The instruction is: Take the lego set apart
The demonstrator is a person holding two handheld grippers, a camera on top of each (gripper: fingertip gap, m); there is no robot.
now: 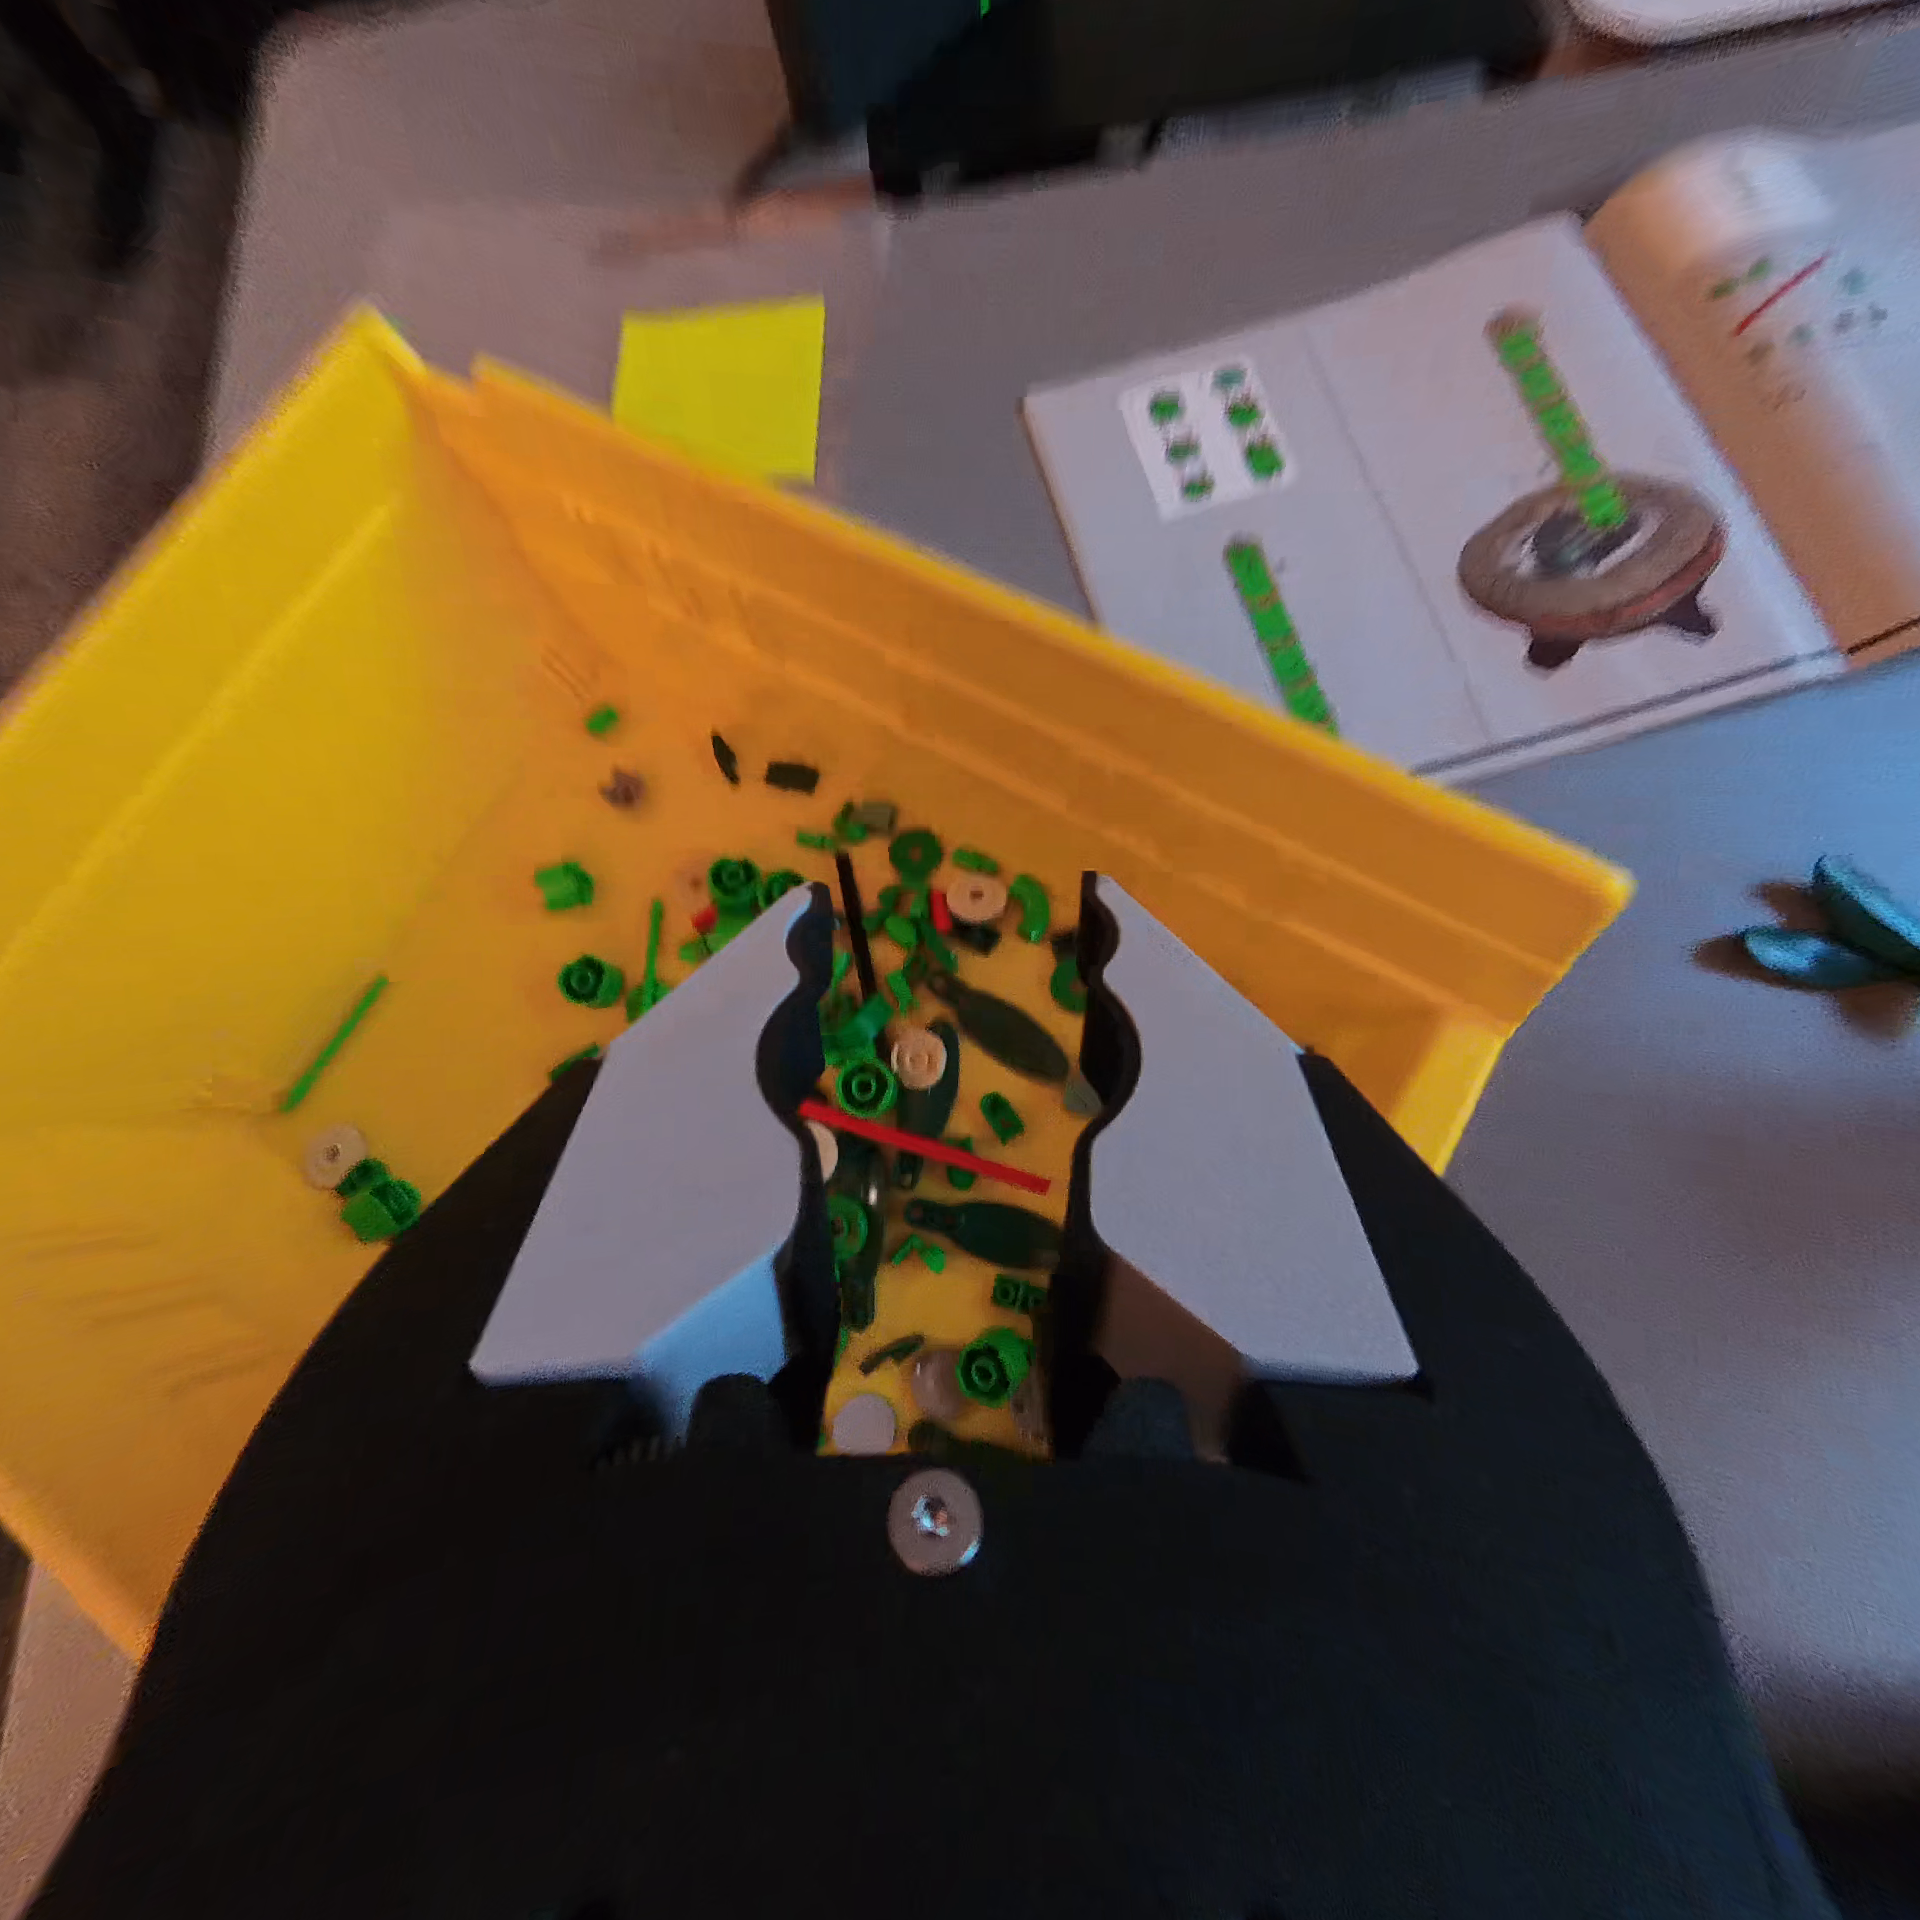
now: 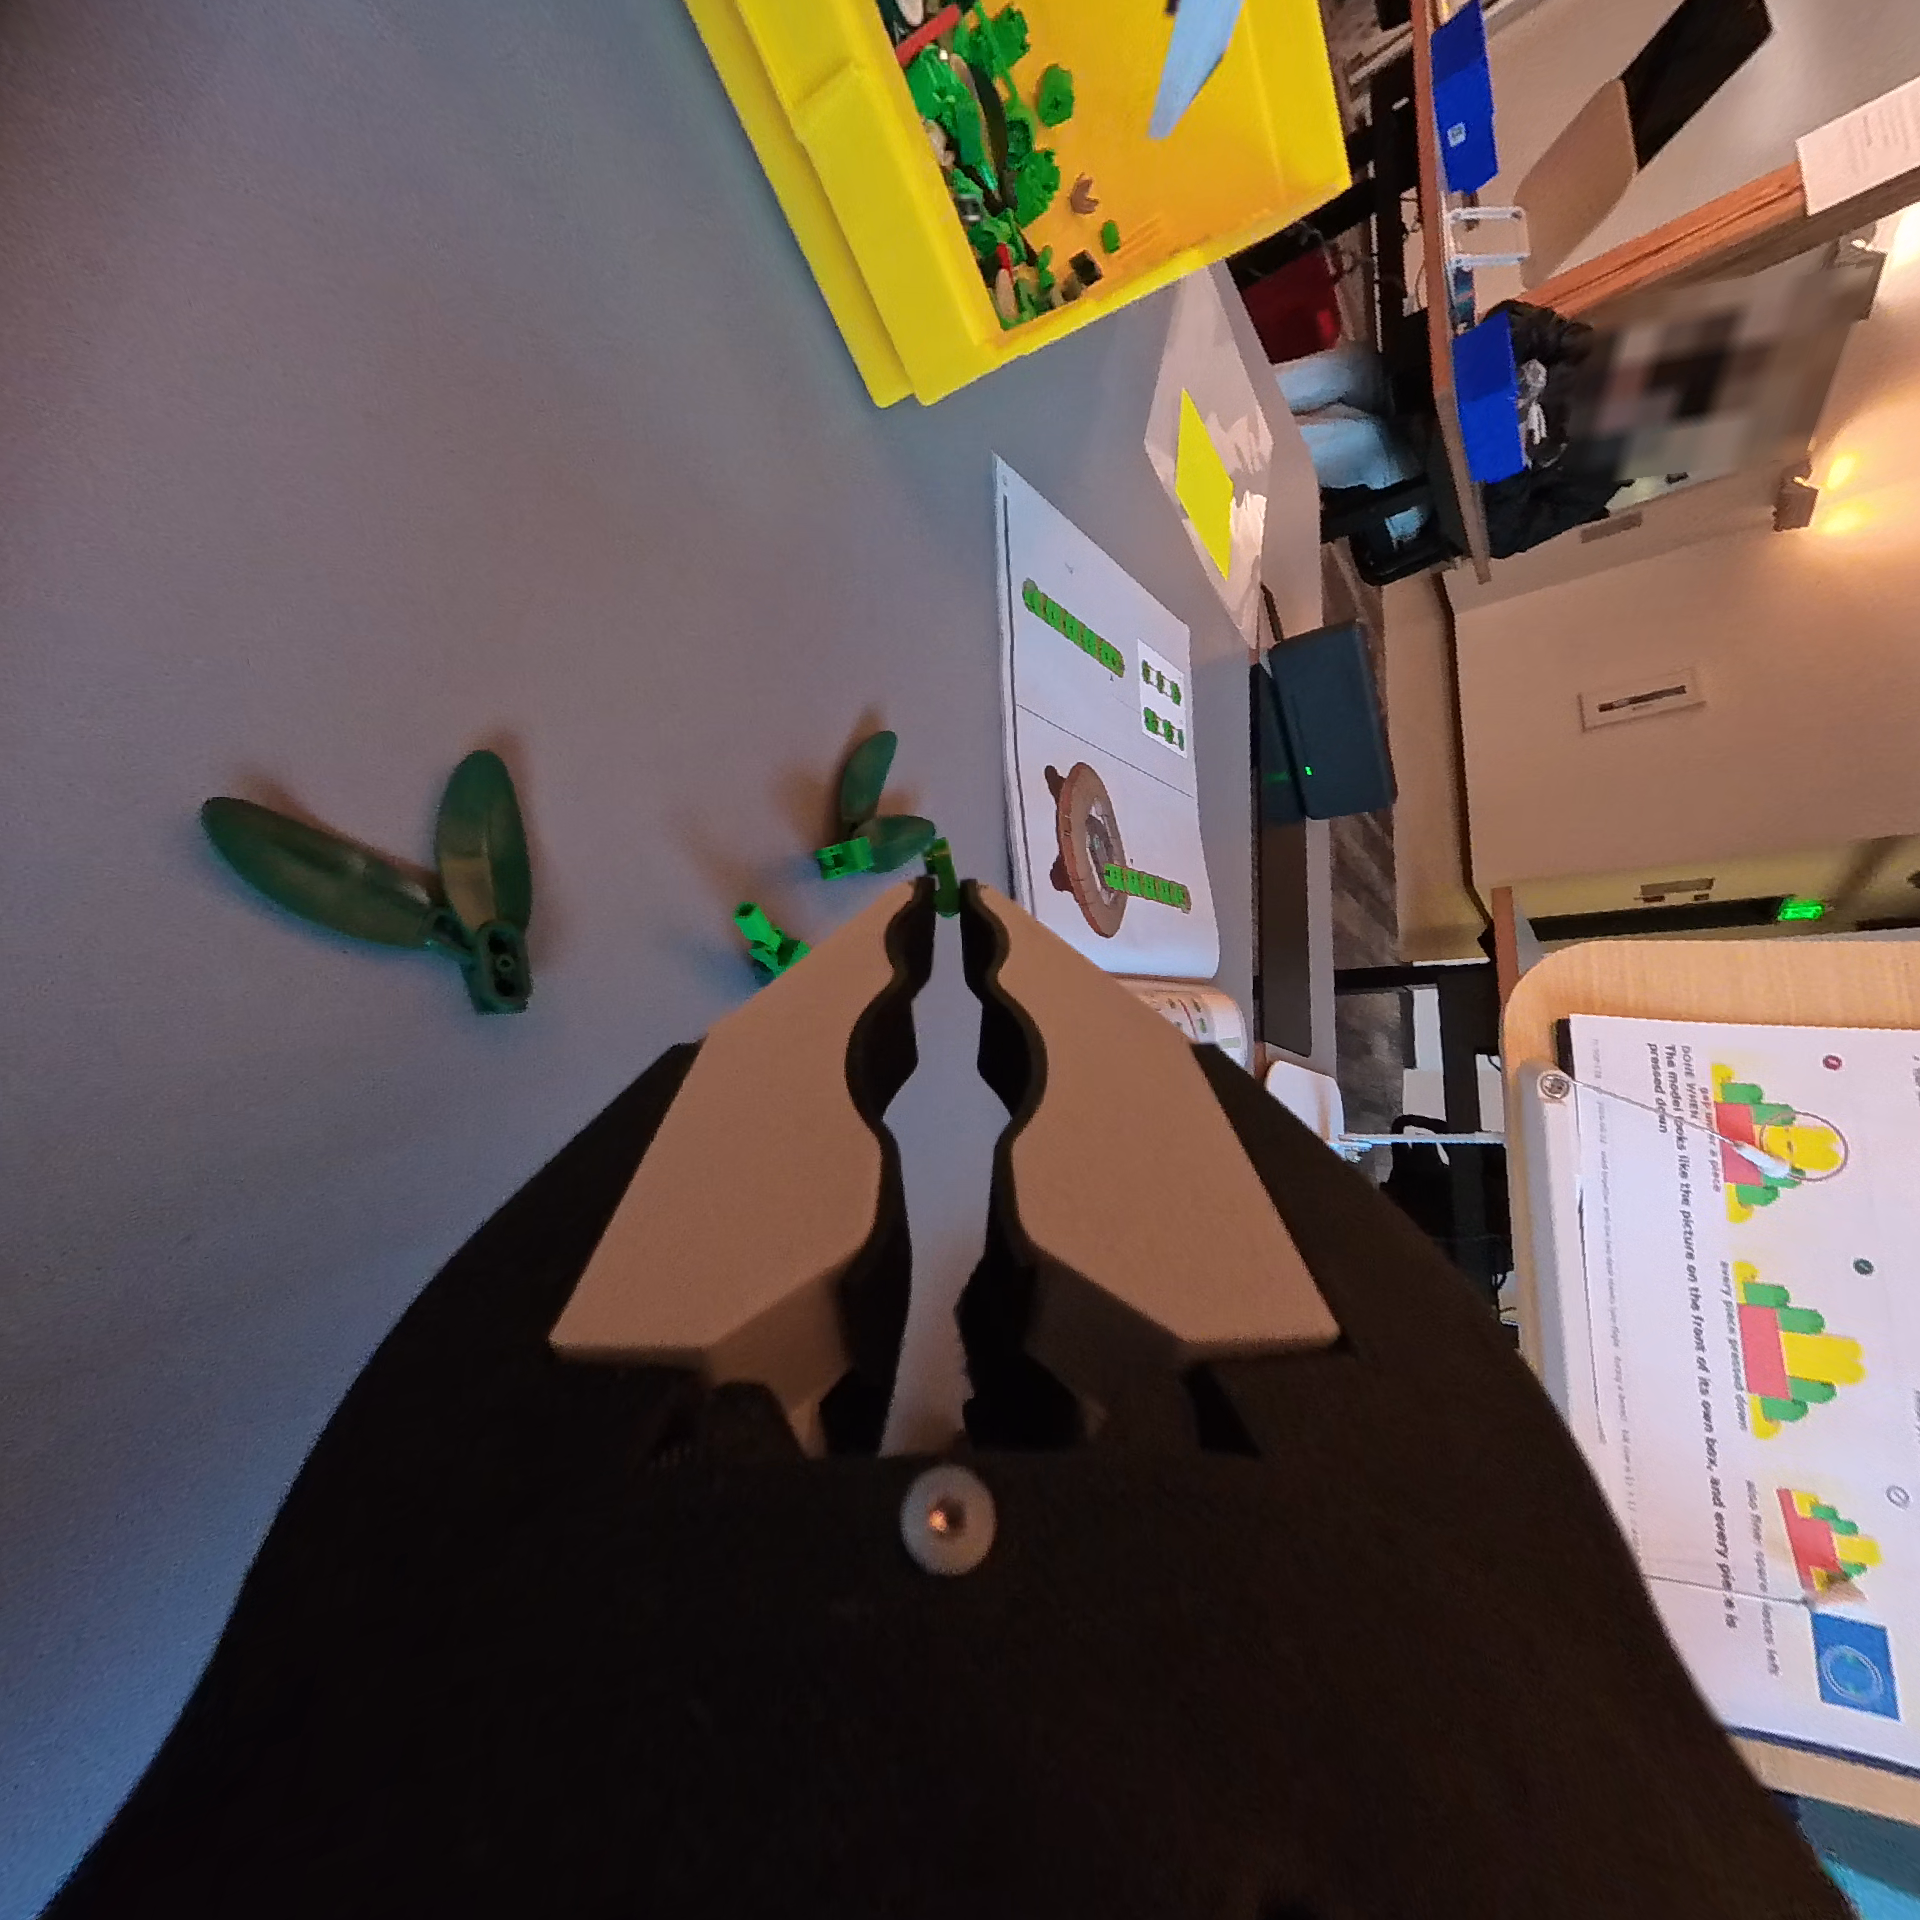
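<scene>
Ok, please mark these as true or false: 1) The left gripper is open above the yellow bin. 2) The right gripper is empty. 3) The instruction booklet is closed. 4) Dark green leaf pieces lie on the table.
1) True: the left gripper is open over the yellow bin.
2) False: the right gripper pinches a small green piece.
3) False: the instruction booklet lies open.
4) True: leaf pieces lie on the table.
</scene>
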